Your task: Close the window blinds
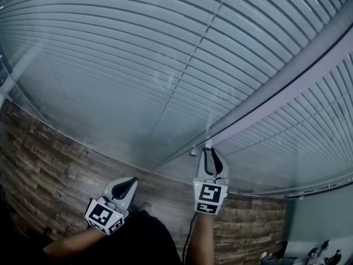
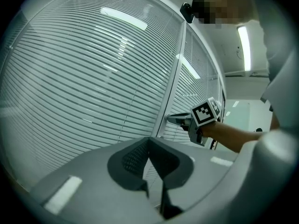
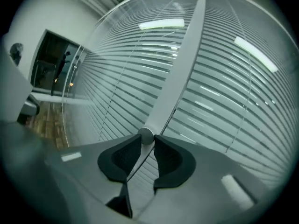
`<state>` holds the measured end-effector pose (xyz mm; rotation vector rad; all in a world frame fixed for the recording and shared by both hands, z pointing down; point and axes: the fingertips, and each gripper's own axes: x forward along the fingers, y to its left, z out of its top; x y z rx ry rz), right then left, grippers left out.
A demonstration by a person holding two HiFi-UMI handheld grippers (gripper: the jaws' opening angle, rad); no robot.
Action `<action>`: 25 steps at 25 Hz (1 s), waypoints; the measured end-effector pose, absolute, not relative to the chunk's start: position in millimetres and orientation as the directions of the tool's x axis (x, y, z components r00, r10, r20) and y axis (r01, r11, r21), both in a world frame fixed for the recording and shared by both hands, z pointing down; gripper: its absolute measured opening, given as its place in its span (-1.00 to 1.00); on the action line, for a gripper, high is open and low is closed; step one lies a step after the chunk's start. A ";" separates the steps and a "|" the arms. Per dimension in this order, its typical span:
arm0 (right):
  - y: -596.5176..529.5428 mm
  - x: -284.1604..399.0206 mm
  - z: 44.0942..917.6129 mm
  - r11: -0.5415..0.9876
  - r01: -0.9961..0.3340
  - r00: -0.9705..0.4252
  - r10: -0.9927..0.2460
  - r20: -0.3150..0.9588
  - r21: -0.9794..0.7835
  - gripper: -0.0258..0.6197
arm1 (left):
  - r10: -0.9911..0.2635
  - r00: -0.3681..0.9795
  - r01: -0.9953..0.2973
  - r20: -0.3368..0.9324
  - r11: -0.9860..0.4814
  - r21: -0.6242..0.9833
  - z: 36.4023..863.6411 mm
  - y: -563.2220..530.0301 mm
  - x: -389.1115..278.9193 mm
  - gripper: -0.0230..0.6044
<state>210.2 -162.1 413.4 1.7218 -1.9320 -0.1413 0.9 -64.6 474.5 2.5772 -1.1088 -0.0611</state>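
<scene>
Pinched between the right tool's [image 3: 145, 141] tips, the small smooth blinds knob [image 3: 146, 135] looks stiff and slippery, so squeeze its sides squarely; left tool [image 2: 150, 146] closed, empty.

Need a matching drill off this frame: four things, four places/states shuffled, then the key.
Things
1. left claw
2. right claw
3. round knob
4. slats

Places/states
A. on the frame post, between two pads
B. horizontal, on either side of the post
C. shut, holding nothing
D. shut on the knob

Pairs: 1-C, 2-D, 3-A, 4-B
</scene>
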 end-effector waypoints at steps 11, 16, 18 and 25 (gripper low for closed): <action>-152.4 217.8 414.5 0.146 -0.977 -0.103 -0.962 0.251 0.158 -0.63 | -0.701 0.708 -0.683 0.082 -0.652 0.330 472.7 -61.1 8.8 -0.93; -123.4 205.9 406.8 0.141 -0.990 -0.141 -0.986 0.089 -0.010 -0.71 | -0.699 0.711 -0.679 0.074 -0.657 0.328 470.0 -61.7 10.3 -0.93; -116.4 195.8 406.8 0.153 -0.988 -0.154 -0.986 0.064 -0.030 -0.79 | -0.698 0.713 -0.678 0.068 -0.660 0.324 467.4 -63.3 11.1 -0.93; -98.4 177.9 409.2 0.136 -0.991 -0.136 -0.988 0.067 -0.003 -0.92 | -0.689 0.724 -0.663 0.033 -0.683 0.307 458.9 -66.3 21.1 -0.93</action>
